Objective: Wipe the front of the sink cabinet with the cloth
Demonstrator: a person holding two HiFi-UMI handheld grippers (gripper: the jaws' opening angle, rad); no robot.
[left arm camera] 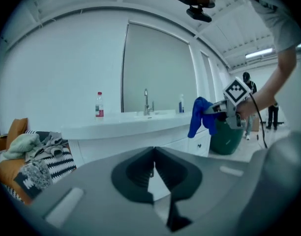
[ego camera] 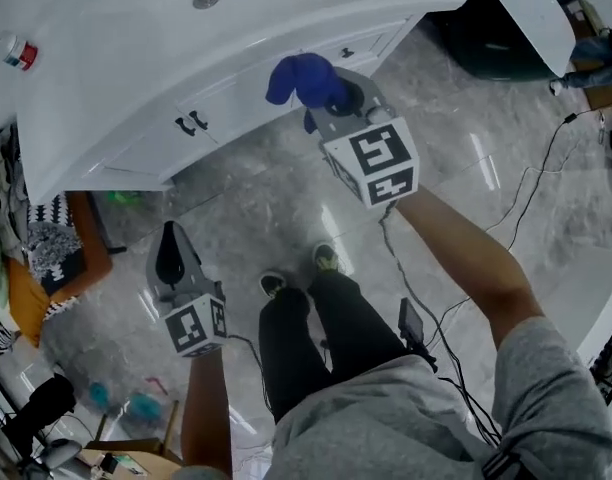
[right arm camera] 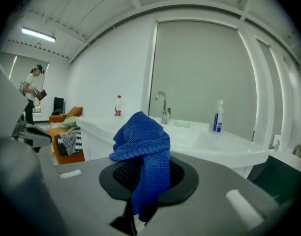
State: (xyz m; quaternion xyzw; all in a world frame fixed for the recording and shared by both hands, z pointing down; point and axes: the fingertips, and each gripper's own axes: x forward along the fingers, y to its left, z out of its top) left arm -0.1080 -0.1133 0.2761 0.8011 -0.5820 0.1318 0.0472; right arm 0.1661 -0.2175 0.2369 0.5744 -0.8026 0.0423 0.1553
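The white sink cabinet stands ahead, its doors with dark handles facing me. A blue knitted cloth hangs bunched from my right gripper, which is shut on it just in front of the cabinet's upper right part. The same cloth drapes over the jaws in the right gripper view. My left gripper hangs low over the floor, well away from the cabinet, jaws shut on nothing. The left gripper view shows the cabinet and the right gripper with the cloth.
A tap, a blue-capped bottle and a red-labelled bottle stand on the countertop. An orange seat with clothes sits left. A dark green bin stands right of the cabinet. Cables trail on the marble floor. Another person stands far off.
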